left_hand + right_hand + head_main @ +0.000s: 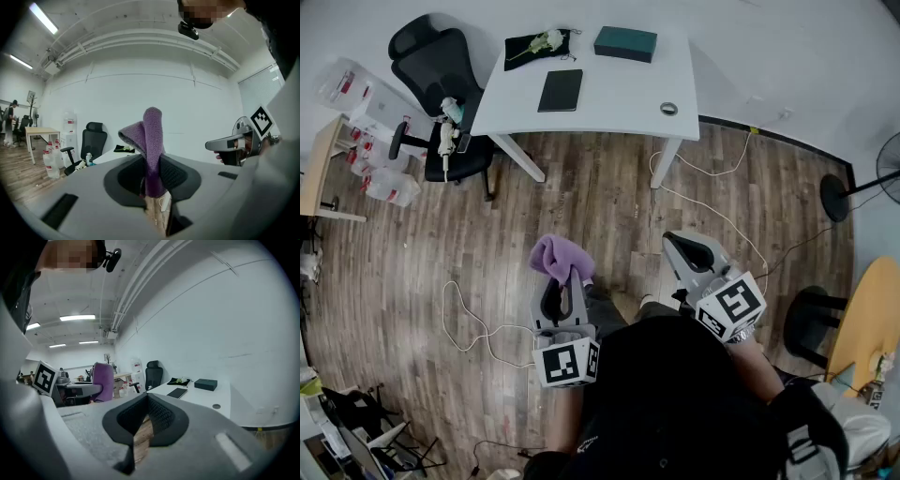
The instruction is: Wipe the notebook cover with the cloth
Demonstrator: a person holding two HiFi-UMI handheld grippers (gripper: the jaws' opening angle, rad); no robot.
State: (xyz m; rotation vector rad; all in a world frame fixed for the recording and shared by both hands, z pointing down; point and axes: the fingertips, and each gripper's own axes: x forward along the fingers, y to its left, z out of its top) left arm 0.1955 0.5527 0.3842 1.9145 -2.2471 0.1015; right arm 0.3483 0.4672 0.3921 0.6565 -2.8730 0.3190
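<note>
The black notebook [560,90] lies flat on the white table [609,103] far ahead, and it shows small in the right gripper view as the notebook [177,393]. My left gripper [567,279] is shut on a purple cloth [560,255], well short of the table and above the wooden floor. In the left gripper view the cloth [151,140] stands up folded between the jaws of the left gripper [152,187]. My right gripper [682,246] is beside it, shut with nothing in it, and its tips meet in the right gripper view [147,398].
On the table are a dark green box [625,43], a black cloth with white flowers [537,44] and a small round thing [668,109]. A black office chair [436,70] stands at the table's left. White cables [712,211] trail over the floor. A fan stand [836,197] is at the right.
</note>
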